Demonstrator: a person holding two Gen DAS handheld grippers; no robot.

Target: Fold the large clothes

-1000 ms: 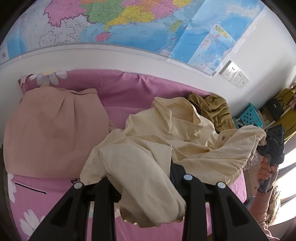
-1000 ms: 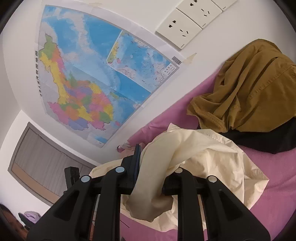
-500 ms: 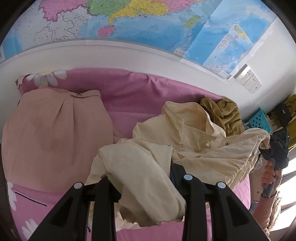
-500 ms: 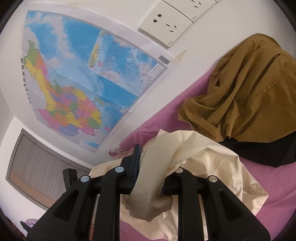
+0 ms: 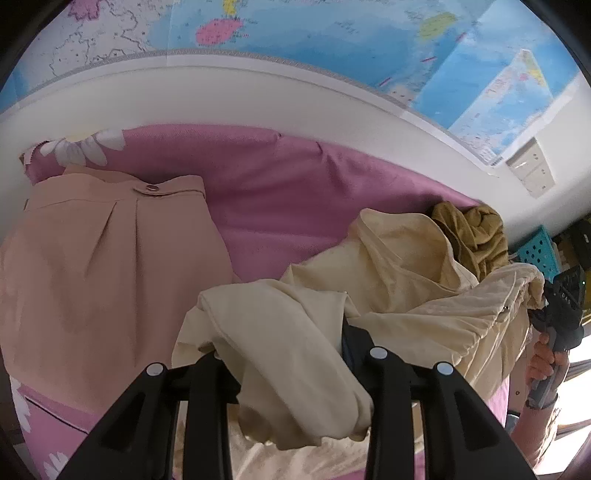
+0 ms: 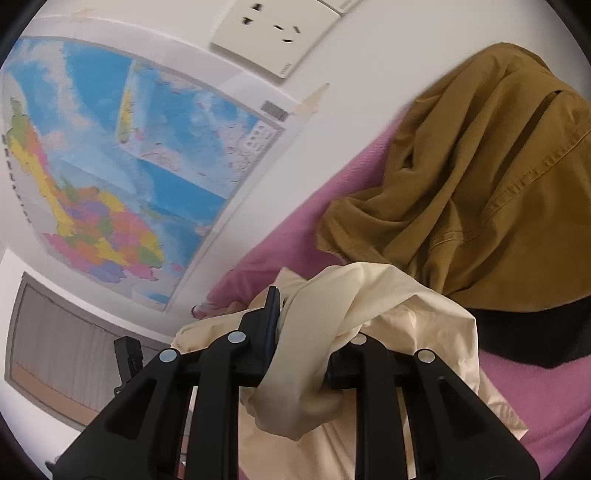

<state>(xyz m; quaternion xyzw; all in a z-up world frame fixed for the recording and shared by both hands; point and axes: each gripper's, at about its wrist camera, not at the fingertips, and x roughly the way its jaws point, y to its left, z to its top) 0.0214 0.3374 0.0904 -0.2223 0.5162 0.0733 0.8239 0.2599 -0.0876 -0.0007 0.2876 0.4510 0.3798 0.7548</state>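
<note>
A cream shirt (image 5: 391, 280) hangs crumpled between my two grippers above the pink bed (image 5: 295, 192). My left gripper (image 5: 284, 350) is shut on a bunched part of it that drapes over the fingers. My right gripper (image 6: 306, 343) is shut on another bunch of the cream shirt (image 6: 399, 317). In the left wrist view the right gripper (image 5: 561, 306) shows at the far right, held by a hand, with the cloth stretched toward it.
A folded peach garment (image 5: 99, 273) lies on the bed at the left. A mustard garment (image 6: 480, 184) is heaped on something black (image 6: 535, 332) by the wall. A map (image 6: 110, 166) and sockets (image 6: 273, 33) hang on the wall. A teal basket (image 5: 539, 251) stands at the right.
Both grippers have moved forward toward the wall with the shirt. The cloth between them is pulled further apart, and the mustard pile looms larger in the right view.
</note>
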